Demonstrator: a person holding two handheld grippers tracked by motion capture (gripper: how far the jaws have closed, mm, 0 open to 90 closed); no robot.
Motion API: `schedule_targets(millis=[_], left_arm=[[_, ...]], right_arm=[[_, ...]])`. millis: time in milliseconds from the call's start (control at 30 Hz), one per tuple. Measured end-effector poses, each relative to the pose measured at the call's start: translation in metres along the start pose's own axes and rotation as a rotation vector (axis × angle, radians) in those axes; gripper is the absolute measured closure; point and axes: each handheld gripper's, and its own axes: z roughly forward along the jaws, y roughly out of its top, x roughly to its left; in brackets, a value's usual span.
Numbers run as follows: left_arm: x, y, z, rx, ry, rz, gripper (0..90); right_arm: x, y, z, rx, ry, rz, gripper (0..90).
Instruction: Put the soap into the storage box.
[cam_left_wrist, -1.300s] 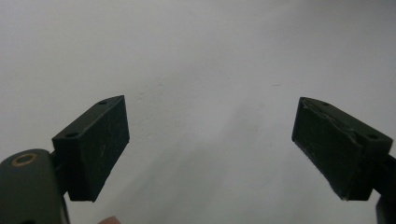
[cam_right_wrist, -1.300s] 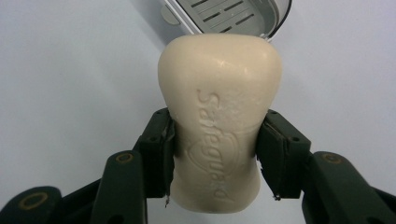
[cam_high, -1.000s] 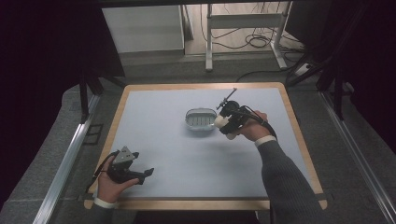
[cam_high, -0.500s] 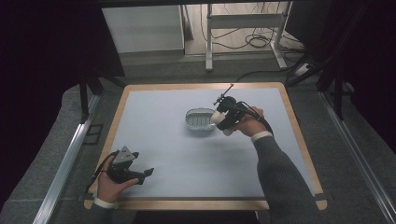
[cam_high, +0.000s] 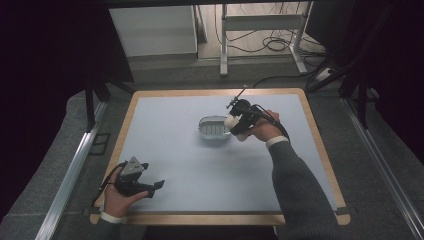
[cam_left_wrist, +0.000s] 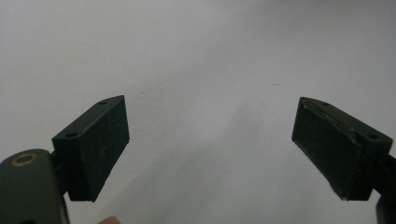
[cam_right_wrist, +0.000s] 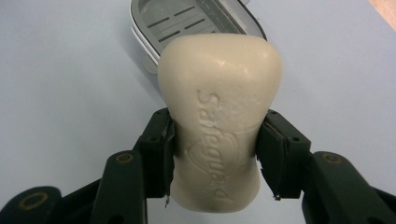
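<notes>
A cream bar of soap (cam_right_wrist: 219, 116) with an embossed brand name is clamped between the jaws of my right gripper (cam_right_wrist: 215, 144), which is shut on it. In the high view the soap (cam_high: 235, 127) hangs at the right end of a grey slotted soap dish (cam_high: 214, 127), just above the mat. The dish (cam_right_wrist: 187, 21) lies beyond the bar in the right gripper view. My left gripper (cam_high: 155, 186) rests near the table's front left corner, jaws wide apart with nothing between them (cam_left_wrist: 210, 144).
The pale blue mat (cam_high: 200, 165) covers a wooden-edged table (cam_high: 320, 150). Dark floor, metal rails and a desk frame with cables (cam_high: 270, 40) lie beyond the far edge.
My right gripper has carried the soap a little toward the far side, alongside the dish's right end. The left gripper has stayed put.
</notes>
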Motion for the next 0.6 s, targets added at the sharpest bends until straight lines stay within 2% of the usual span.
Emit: schedule_targets(millis=[433, 600], left_arm=[[0.001, 0.0, -0.001, 0.002, 0.001, 0.003, 11.6], [0.005, -0.003, -0.002, -0.002, -0.002, -0.017, 11.7]], right_arm=[[0.001, 0.013, 0.007, -0.005, 0.002, -0.011, 49.5], [-0.001, 0.017, 0.007, -0.009, -0.002, -0.016, 49.5]])
